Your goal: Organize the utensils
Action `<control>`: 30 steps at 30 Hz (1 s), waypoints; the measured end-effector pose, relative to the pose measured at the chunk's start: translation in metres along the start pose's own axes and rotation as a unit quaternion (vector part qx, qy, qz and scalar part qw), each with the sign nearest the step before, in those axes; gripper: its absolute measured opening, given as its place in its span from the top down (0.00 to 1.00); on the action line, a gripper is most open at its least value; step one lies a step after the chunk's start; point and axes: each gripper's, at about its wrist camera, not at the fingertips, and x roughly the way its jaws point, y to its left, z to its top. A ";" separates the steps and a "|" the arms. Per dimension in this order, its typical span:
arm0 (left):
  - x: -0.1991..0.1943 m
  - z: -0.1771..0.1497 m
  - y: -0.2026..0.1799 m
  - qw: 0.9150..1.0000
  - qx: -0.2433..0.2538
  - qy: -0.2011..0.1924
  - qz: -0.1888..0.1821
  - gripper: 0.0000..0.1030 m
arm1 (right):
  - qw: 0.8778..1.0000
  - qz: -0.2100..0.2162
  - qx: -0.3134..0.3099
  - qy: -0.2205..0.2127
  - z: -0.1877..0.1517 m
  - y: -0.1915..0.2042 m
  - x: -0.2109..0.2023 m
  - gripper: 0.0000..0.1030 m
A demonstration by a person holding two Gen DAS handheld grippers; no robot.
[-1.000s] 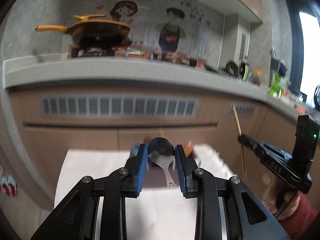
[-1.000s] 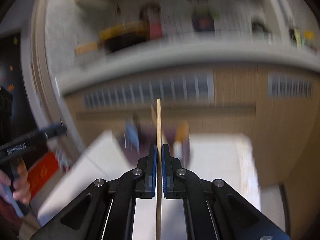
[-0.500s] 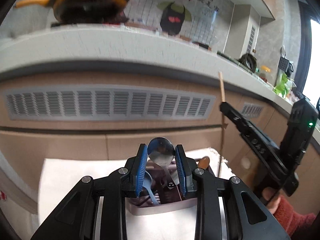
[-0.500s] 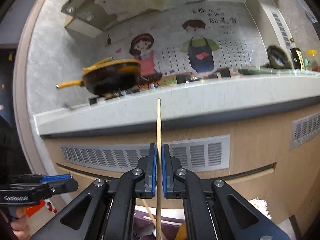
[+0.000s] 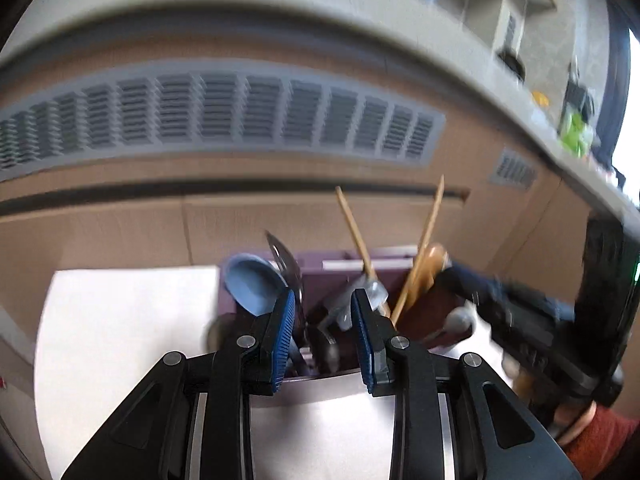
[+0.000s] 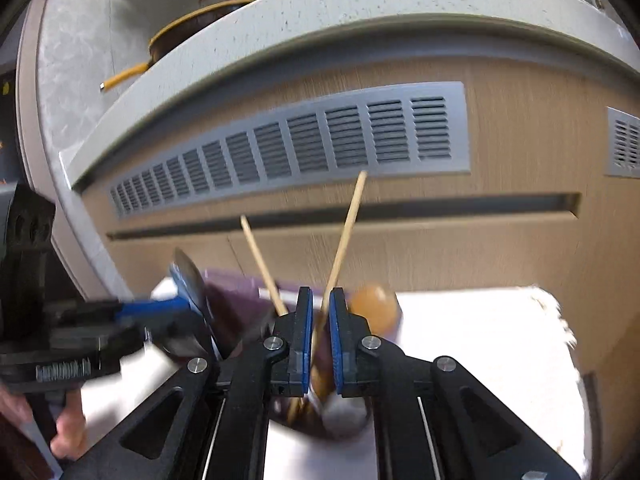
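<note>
A purple utensil holder [image 5: 352, 268] stands on a white table and holds a blue spoon [image 5: 252, 288], a metal spoon [image 5: 286, 258], a brown wooden spoon [image 5: 434, 260] and two wooden chopsticks [image 5: 354, 228]. My left gripper [image 5: 323, 300] is open and empty just above the holder's near compartments. My right gripper [image 6: 319, 300] has its jaws slightly apart around a leaning chopstick [image 6: 346, 228]; the stick stands in the holder [image 6: 236, 284]. The right gripper also shows in the left wrist view [image 5: 520, 312].
The white table [image 5: 120, 320] extends left of the holder and toward me. Behind it is a wooden cabinet front with a grey vent grille [image 6: 320, 144] under a pale countertop [image 6: 320, 12]. A yellow pan [image 6: 188, 28] sits on the counter.
Both grippers came down to the holder. The left one let its metal spoon go into the holder and is empty. The right one lowered its chopstick into the holder and loosened its jaws.
</note>
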 end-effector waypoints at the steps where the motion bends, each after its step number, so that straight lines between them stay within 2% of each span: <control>1: -0.013 0.001 0.000 1.000 -0.007 -0.022 -0.002 0.70 | 1.000 -0.003 -0.004 0.001 -0.002 0.001 -0.004 0.91; 2: -0.032 0.002 0.000 0.999 -0.016 -0.051 0.002 0.67 | 1.000 -0.006 -0.011 0.000 -0.006 0.004 -0.015 0.90; 3: -0.050 0.000 -0.002 0.997 -0.022 -0.077 0.011 0.60 | 1.000 -0.010 -0.017 -0.001 -0.009 0.006 -0.024 0.87; 5: -0.076 -0.008 -0.007 0.994 -0.027 -0.104 0.034 0.50 | 0.999 -0.017 -0.029 -0.003 -0.017 0.014 -0.048 0.78; 6: -0.087 -0.015 -0.012 0.993 -0.026 -0.107 0.045 0.49 | 0.999 -0.017 -0.032 -0.003 -0.022 0.018 -0.062 0.76; 9: -0.106 -0.046 -0.031 0.992 -0.008 -0.094 0.087 0.49 | 0.999 -0.014 -0.037 0.007 -0.038 0.027 -0.092 0.68; 13: -0.126 -0.098 -0.057 0.988 0.006 -0.084 0.130 0.49 | 0.999 0.002 -0.029 0.030 -0.065 0.038 -0.128 0.66; 19: -0.150 -0.147 -0.074 0.986 -0.010 -0.061 0.154 0.49 | 0.995 -0.052 -0.065 0.047 -0.101 0.064 -0.169 0.66; 24: -0.155 -0.160 -0.088 0.987 0.008 -0.040 0.157 0.49 | 0.994 -0.066 -0.072 0.043 -0.118 0.074 -0.190 0.66; 30: -0.162 -0.159 -0.092 0.987 0.008 -0.040 0.156 0.49 | 0.996 -0.059 -0.064 0.035 -0.118 0.074 -0.201 0.66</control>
